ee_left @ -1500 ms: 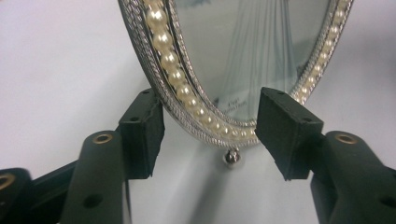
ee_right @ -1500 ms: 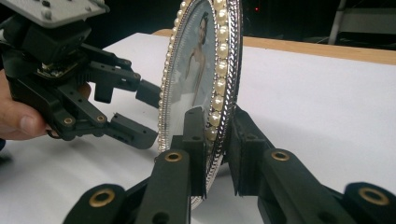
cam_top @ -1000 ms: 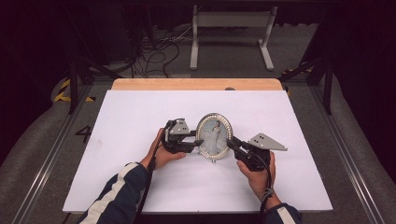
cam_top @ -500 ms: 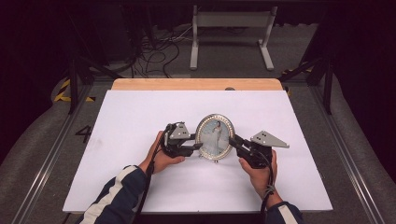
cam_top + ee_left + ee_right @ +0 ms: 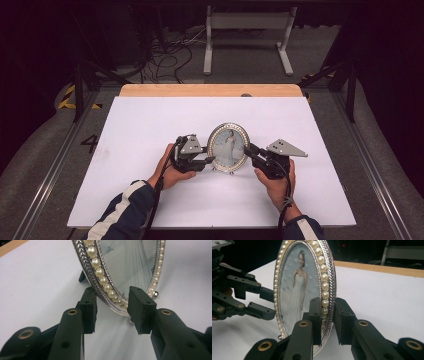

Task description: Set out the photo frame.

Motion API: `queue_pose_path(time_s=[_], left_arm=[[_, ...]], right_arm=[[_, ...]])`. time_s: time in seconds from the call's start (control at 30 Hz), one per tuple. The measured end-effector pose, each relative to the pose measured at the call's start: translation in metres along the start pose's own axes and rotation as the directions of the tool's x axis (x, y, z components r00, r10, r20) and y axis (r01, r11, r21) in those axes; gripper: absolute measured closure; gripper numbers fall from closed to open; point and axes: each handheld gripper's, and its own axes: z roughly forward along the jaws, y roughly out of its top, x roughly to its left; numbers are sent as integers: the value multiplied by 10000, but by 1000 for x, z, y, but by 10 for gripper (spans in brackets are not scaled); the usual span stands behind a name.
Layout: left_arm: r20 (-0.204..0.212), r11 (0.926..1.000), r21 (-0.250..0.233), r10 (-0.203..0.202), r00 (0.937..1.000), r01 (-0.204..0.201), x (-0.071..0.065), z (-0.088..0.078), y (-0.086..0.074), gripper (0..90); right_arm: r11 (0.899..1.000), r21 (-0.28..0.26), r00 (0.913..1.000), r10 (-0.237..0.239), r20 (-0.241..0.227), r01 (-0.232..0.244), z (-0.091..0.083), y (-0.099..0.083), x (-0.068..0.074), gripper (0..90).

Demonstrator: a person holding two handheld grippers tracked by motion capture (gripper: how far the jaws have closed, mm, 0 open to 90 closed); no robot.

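While jaws straddle its rim, oval frame cropped above, backside hidden.

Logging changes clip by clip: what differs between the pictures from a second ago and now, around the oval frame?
Little changed. The left gripper edged closer to the picture frame; its jaws straddle the pearl rim with gaps showing, not yet clamped. The right gripper stayed put, its jaws on either side of the opposite rim and close against it. The frame remains upright in the same spot on the white table, both hands where they were.
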Motion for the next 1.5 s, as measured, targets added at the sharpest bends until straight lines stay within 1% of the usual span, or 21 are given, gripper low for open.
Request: queue_pose_path(time_s=[0.03,0.1,0.2,0.4,0.57,0.73,0.8,0.83,0.9,0.97,1.03,1.07,1.1,1.17,1.23,1.27,1.3,1.33,1.37,1.47,1.5], left_arm=[[44,9999,95,115,9999,-116,-1,1,0,606],[-17,9998,111,175,9998,-175,-3,2,-1,615],[-1,9999,90,106,9999,-106,-4,1,-1,623],[-37,9997,186,173,9998,-173,-7,1,-2,624],[-28,9989,215,418,9991,-417,-10,-2,-3,632],[-22,9985,264,482,9988,-481,-9,-2,-5,624],[-47,9986,190,490,9988,-489,-9,-4,-4,597],[-37,9988,62,488,9988,-488,-9,-6,-4,585],[-48,9987,-63,511,9987,-512,-8,-10,-3,571],[-98,9990,-260,365,9993,-368,-7,-16,-3,571],[-327,9986,-462,228,9992,-243,-7,-21,-3,574],[-306,9982,-587,92,9995,-110,-5,-23,-3,581],[-306,9982,-587,92,9995,-110,-5,-23,-3,588],[-291,9963,-864,-25,9996,0,-4,-26,-3,606],[-206,9962,-871,-1,9998,-17,-4,-26,-2,619],[-253,9968,-804,14,9997,-34,-5,-26,-2,624],[-304,9972,-749,29,9995,-52,-5,-25,-2,660],[-268,9978,-656,-102,9996,85,-4,-23,-3,678],[-268,9978,-656,-102,9996,85,-4,-23,-3,696],[-309,9984,-569,-4,9995,-14,-4,-22,-4,704],[-334,9986,-518,35,9994,-52,-5,-22,-4,706]], right_arm=[[10000,9,10000,29,-8,-29,0,0,0,772],[10000,7,10000,48,-19,-48,1,0,0,771],[10000,1,10000,-2,11,2,2,0,0,770],[10000,13,10000,0,-3,0,3,1,1,768],[9999,73,9999,-96,43,96,3,1,1,766],[9997,117,9997,-236,55,236,4,1,3,762],[9993,145,9994,-352,49,351,5,1,4,758],[9991,158,9992,-397,67,396,5,0,4,757],[9991,141,9992,-391,64,390,4,0,4,756],[9991,154,9992,-391,20,391,3,-1,3,756],[9987,189,9989,-475,32,474,3,-1,4,756],[9984,209,9986,-532,34,531,3,-1,4,757],[9984,209,9986,-532,34,531,3,-1,4,757],[9978,258,9982,-604,1,603,2,-1,5,759],[9975,268,9978,-659,5,659,2,-1,5,759],[9971,283,9975,-708,16,707,2,-1,5,758],[9965,314,9969,-780,50,778,2,-1,5,757],[9964,333,9969,-780,55,777,2,-2,4,757],[9964,333,9969,-780,55,777,2,-2,4,757],[9960,372,9966,-820,35,818,2,-2,4,756],[9950,406,9958,-919,52,916,2,-3,4,756]])
